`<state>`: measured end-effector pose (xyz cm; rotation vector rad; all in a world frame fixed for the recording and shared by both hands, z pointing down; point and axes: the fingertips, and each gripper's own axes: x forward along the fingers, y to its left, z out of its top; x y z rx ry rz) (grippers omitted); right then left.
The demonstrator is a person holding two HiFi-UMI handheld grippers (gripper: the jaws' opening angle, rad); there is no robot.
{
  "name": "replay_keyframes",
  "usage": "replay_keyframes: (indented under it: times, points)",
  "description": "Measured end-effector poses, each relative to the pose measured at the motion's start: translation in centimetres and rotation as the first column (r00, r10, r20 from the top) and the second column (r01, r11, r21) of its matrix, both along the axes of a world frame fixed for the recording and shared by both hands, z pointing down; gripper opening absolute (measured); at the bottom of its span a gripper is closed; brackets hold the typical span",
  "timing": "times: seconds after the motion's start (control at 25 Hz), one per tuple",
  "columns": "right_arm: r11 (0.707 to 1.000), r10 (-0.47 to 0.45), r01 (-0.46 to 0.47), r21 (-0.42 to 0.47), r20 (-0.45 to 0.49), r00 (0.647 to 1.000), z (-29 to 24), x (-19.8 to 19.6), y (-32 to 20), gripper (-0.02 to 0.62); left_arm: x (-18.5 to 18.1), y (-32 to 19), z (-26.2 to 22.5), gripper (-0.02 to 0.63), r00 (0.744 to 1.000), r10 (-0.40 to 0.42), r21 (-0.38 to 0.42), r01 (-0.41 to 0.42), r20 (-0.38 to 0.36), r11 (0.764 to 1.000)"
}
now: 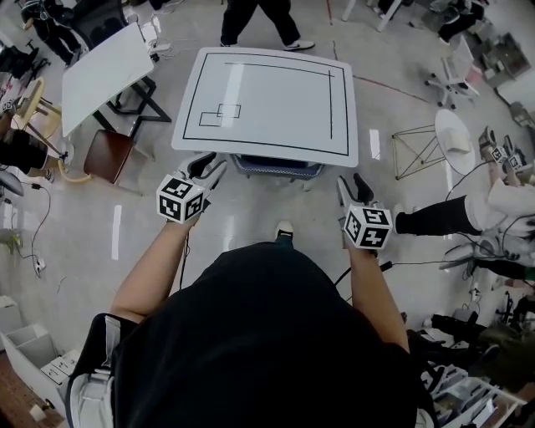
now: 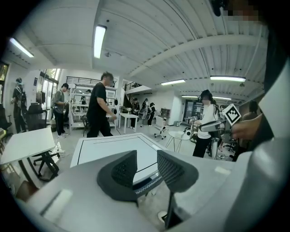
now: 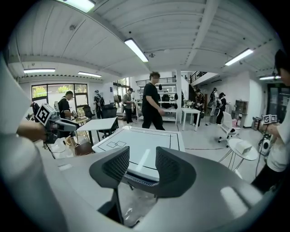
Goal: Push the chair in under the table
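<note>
The white table [image 1: 267, 100] with black lines drawn on its top stands straight ahead of me. The chair [image 1: 277, 166] sits tucked under its near edge, and only the dark back with a pale mesh rim shows. My left gripper [image 1: 206, 169] is held in the air just short of the table's near left corner, open, nothing between its jaws. My right gripper [image 1: 354, 187] hovers by the near right corner, also open and empty. In the left gripper view the chair back [image 2: 148, 185] shows through the gap of the left gripper [image 2: 147, 157]. The right gripper [image 3: 142, 153] frames the chair's rim [image 3: 136, 179] likewise.
A second white table [image 1: 104, 75] and a brown chair [image 1: 107, 155] stand at the left. A wire-frame stand [image 1: 418, 150] and a small round table [image 1: 456, 140] are at the right. One person [image 1: 259, 21] walks behind the table, another [image 1: 468, 213] stands at my right.
</note>
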<state>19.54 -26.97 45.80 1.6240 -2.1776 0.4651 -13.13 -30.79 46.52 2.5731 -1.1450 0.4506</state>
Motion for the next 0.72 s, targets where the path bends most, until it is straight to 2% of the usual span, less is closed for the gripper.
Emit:
replay_keyframes:
  times: [0.72]
  points:
    - [1.0,0.02,-0.02,-0.005,0.039,0.999,0.3,0.8,0.8,0.206,0.1,1.2,0.4,0.255,1.0,-0.025,-0.021,0.025,-0.001,0.999]
